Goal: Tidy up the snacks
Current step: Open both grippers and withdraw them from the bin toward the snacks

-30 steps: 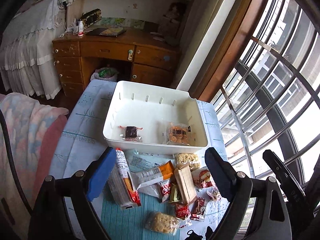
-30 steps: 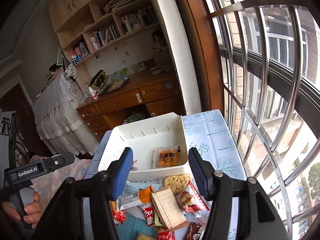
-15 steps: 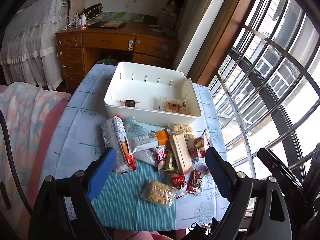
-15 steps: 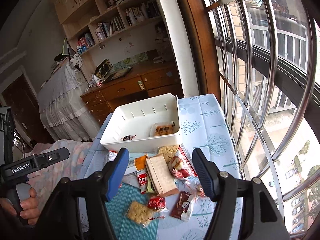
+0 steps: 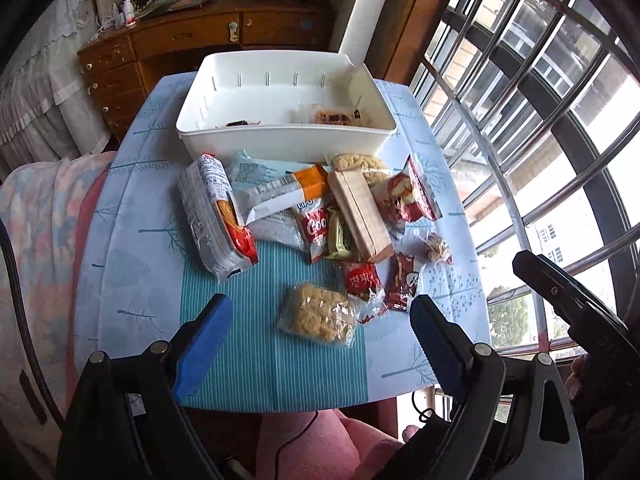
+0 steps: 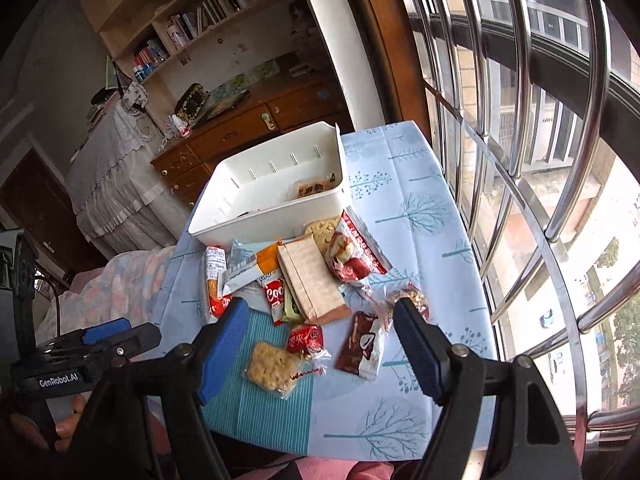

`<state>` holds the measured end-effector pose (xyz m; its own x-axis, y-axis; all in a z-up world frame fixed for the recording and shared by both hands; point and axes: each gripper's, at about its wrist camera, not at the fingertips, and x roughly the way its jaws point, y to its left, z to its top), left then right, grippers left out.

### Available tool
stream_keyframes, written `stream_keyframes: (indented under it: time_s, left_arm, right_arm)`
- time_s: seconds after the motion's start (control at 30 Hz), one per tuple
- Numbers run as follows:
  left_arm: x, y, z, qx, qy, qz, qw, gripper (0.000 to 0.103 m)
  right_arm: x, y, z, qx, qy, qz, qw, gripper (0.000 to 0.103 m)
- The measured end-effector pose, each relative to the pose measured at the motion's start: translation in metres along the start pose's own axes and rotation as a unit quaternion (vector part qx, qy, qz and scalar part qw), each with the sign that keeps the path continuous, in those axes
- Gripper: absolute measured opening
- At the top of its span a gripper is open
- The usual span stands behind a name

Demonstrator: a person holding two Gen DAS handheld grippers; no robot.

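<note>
**Snack pile ahead of both grippers, crisp-cake packet nearest**

Item: clear packet of pale crisp cake (image 5: pixel 318 314), lying flat on the striped teal part of the tablecloth (image 5: pixel 132 264). In the left wrist view it is found at lower centre of the frame, just above the gap of the left gripper (image 5: pixel 320 322) and a little right of its midline. Its long axis is seen to run from upper left to lower right, roughly across the line between the two blue pads.

Left gripper: spread wide, nothing between the jaws.

Right gripper (image 6: pixel 318 340): jaws opening, nothing held between them. In the right wrist view the same packet (image 6: pixel 270 366) is placed at lower centre, toward the left pad; a small red packet (image 6: pixel 306 338) and a dark brown wrapper (image 6: pixel 362 344) lie inside the gap, further up.

Destination: white bin (image 5: pixel 280 142), upper centre of the left wrist frame, beyond the pile, with two small packets already inside.

Remainder: larger packets are heaped between the bin and the cake packet.

Assessment: the cake packet is judged equally near to both grippers, better centred for the left.
</note>
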<state>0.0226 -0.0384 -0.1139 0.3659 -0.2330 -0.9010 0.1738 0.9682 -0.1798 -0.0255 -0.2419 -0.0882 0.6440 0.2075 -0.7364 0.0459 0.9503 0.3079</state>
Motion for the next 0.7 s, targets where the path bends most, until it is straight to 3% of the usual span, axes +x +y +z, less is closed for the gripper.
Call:
stream_keyframes:
  time_s: [0.37,0.7]
  left_arm:
    - [0.066,-0.016,-0.013,0.04,0.114,0.016,0.9925,0.09]
    - [0.116,-0.018,-0.009,0.047,0.197,0.011,0.9792,0.09]
  right_arm:
    - [0.037,-0.019,-0.018,0.045,0.095,-0.005,0.994,0.075]
    - [0.086,-0.041,-0.025,0.124,0.191,-0.019,0.973,0.075]
